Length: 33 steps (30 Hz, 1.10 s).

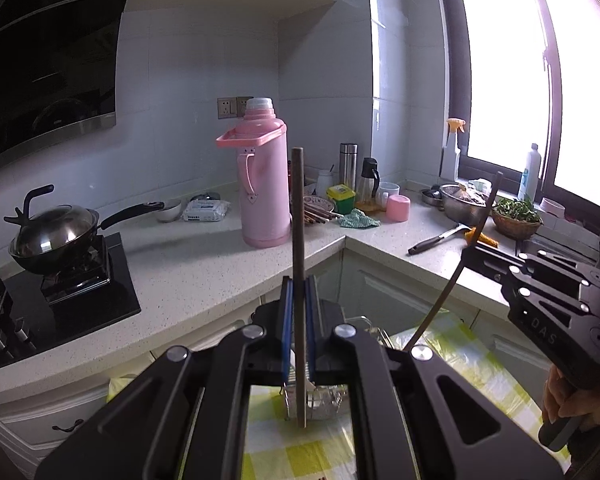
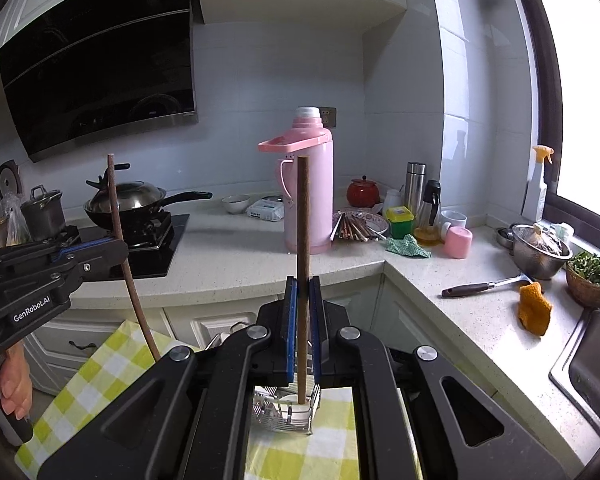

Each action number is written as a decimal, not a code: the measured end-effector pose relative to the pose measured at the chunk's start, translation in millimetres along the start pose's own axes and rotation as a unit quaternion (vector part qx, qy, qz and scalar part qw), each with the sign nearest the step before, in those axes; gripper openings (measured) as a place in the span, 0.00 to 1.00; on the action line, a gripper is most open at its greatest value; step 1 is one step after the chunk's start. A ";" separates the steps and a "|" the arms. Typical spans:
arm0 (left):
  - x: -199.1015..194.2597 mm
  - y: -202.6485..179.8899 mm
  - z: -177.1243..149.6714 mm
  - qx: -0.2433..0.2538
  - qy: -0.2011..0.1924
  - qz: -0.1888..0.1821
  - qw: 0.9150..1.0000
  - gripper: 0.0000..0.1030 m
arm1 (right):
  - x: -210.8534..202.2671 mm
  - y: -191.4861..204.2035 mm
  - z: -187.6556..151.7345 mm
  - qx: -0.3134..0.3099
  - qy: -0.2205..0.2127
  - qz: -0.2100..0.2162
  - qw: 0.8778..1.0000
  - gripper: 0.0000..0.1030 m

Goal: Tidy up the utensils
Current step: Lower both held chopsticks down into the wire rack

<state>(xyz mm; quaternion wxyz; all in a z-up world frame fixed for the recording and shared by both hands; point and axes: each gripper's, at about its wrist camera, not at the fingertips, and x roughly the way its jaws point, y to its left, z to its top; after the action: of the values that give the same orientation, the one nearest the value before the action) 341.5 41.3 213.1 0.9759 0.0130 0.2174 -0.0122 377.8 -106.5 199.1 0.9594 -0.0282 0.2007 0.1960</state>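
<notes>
My left gripper (image 1: 299, 300) is shut on a brown chopstick (image 1: 298, 216) that stands upright, its lower end above a wire utensil holder (image 1: 324, 402) on a yellow checked cloth (image 1: 300, 456). My right gripper (image 2: 303, 304) is shut on a second brown chopstick (image 2: 303, 216), also upright, its tip in or just over the wire holder (image 2: 284, 410). Each gripper shows in the other's view: the right one (image 1: 470, 250) at right with its chopstick (image 1: 452, 276) slanted, the left one (image 2: 118, 246) at left with its chopstick (image 2: 118, 220).
A pink thermos (image 2: 308, 196) stands on the white counter (image 2: 236, 264). A plate of more chopsticks (image 2: 358, 226), jars and cups lie behind it. A wok (image 2: 136, 200) sits on the stove at left. A spatula (image 2: 484, 286), steel bowl (image 2: 540, 252) and sink (image 2: 592, 364) are at right.
</notes>
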 end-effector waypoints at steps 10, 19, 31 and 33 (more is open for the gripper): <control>55.9 12.5 29.3 -0.025 0.017 -0.002 1.000 0.06 | 57.6 -3.9 7.3 0.038 0.032 0.032 0.998 0.06; 104.8 18.3 12.8 -0.029 0.046 0.005 0.999 0.06 | 99.3 8.1 -10.6 0.038 0.065 0.048 0.996 0.06; 156.0 16.5 -41.1 -0.012 0.115 0.007 0.993 0.06 | 134.5 9.6 -23.5 0.044 0.118 0.060 0.990 0.06; 155.9 19.6 -43.1 -0.019 0.110 0.003 0.994 0.06 | 130.6 11.5 -20.4 0.035 0.105 0.052 0.993 0.06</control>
<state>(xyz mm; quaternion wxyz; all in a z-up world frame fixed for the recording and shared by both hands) 465.0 59.4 108.2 0.9461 -0.0034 0.3238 -0.0035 475.8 -50.9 128.9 0.9220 -0.0048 0.3078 0.2348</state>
